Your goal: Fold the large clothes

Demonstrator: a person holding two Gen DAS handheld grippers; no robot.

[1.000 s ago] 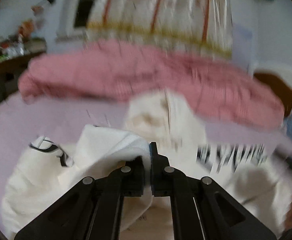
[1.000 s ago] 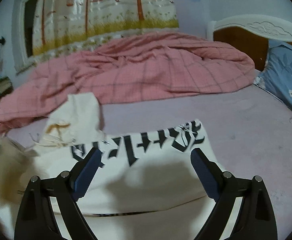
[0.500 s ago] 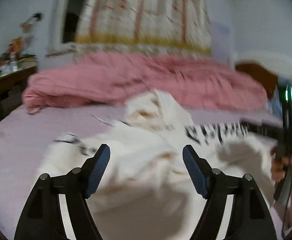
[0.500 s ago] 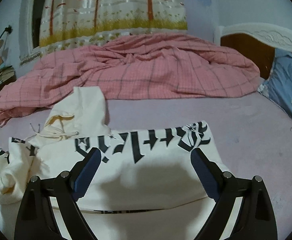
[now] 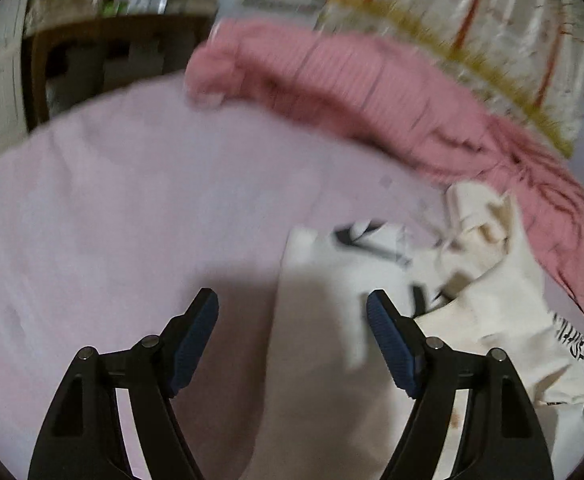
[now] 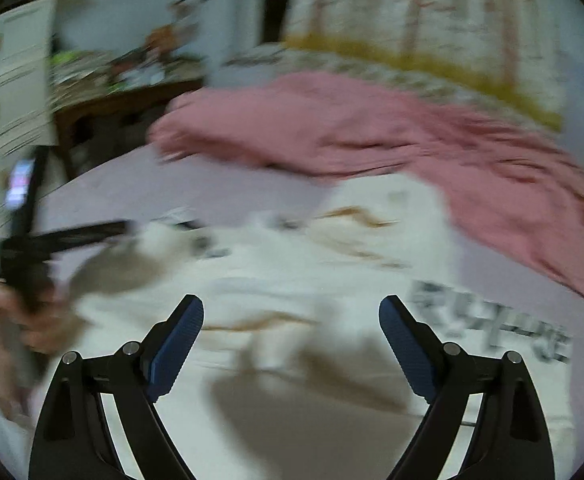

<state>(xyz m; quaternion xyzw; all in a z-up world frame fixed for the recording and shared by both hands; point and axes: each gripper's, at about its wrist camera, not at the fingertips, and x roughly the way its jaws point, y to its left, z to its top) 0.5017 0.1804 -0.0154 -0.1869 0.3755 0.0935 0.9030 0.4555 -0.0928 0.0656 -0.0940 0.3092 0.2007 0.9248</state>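
Observation:
A cream hoodie [image 5: 483,320] with black lettering lies spread on the lilac bed sheet [image 5: 132,208]. Its hood sits at the far side, near the pink quilt. In the left wrist view my left gripper [image 5: 292,316] hangs open over the hoodie's left edge, with sheet under its left finger and cloth under its right. In the right wrist view my right gripper [image 6: 292,320] is open above the hoodie [image 6: 331,272], nothing between its pads. The other gripper [image 6: 32,248], held by a hand, shows at the left of that view. Both views are blurred.
A rumpled pink checked quilt [image 5: 371,92] lies along the far side of the bed [image 6: 411,140]. A dark wooden table [image 5: 104,52] with clutter stands beyond the bed's left end. A patterned curtain [image 6: 411,12] hangs behind.
The left gripper let go of the cream cloth, opened wide and swung left toward the hoodie's edge. The right gripper, open throughout, also swung left, so the hood now lies ahead of it.

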